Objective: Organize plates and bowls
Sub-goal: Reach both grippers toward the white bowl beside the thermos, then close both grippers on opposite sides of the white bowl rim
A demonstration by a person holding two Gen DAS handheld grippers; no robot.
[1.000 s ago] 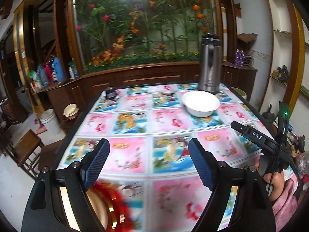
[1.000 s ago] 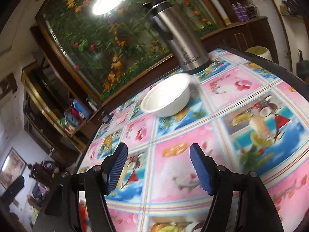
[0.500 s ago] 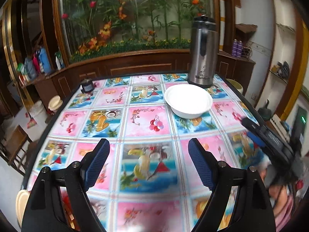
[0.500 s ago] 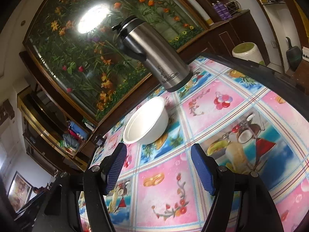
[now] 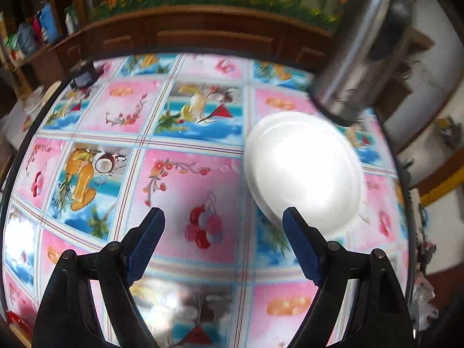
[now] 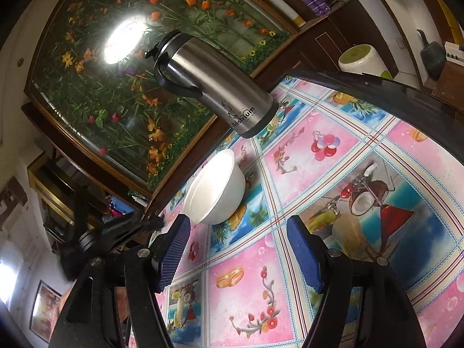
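Observation:
A white bowl (image 5: 303, 171) stands upright on the table with the colourful fruit-print cloth (image 5: 185, 174). My left gripper (image 5: 223, 217) is open and empty, hovering over the table; its right fingertip (image 5: 290, 217) is just in front of the bowl's near rim. In the right wrist view the same bowl (image 6: 217, 194) lies ahead and left of my right gripper (image 6: 237, 232), which is open and empty. The left gripper's body (image 6: 116, 232) shows at the left of that view.
A tall steel thermos (image 5: 356, 58) stands just behind the bowl, also in the right wrist view (image 6: 214, 84). A small dark jar (image 5: 84, 74) sits at the table's far left edge. A wooden cabinet with a flower mural (image 6: 130, 72) runs behind the table.
My left gripper has moved forward and tilted down over the table, closing on the bowl. My right gripper has also advanced toward the bowl and thermos. Both stay open.

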